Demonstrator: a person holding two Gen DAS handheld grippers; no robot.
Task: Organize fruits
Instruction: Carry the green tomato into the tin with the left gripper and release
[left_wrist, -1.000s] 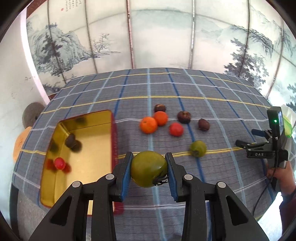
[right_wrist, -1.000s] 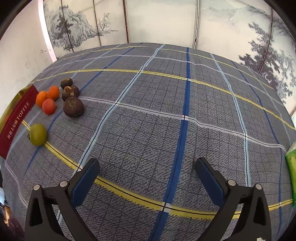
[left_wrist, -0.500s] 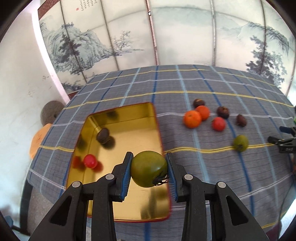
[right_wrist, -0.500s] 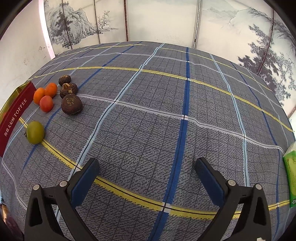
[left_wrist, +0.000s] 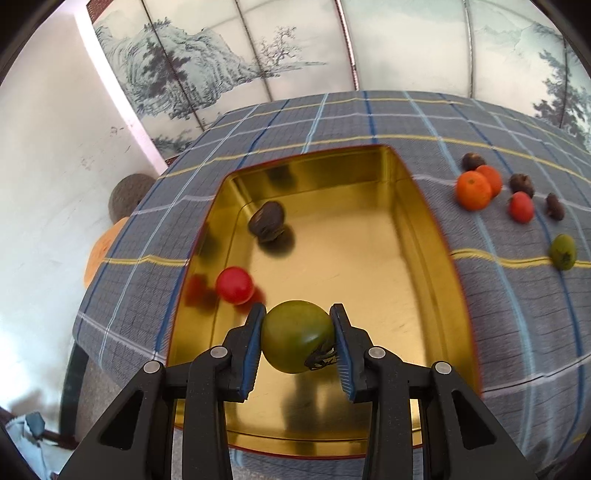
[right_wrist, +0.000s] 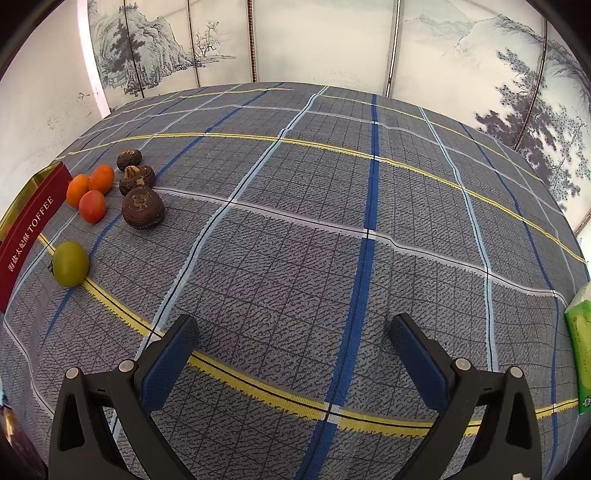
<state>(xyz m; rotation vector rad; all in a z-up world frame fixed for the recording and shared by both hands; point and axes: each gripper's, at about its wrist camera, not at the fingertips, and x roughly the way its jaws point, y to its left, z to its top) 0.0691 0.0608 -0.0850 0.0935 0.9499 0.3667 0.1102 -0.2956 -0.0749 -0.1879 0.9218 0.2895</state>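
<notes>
Green tomato (left_wrist: 297, 341), clamped in left gripper (left_wrist: 297, 343), has moved over the gold tin (left_wrist: 424, 236); release due. Right gripper (right_wrist: 293, 339) gapes, unladen.

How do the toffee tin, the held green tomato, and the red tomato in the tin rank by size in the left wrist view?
1. toffee tin
2. green tomato, though it sits nearest the camera
3. red tomato

Bright daylight, soft shadows; glare on gold tin (left_wrist: 424, 236); left view motion-blurred; fisheye-bent edges w/ dark corners.
</notes>
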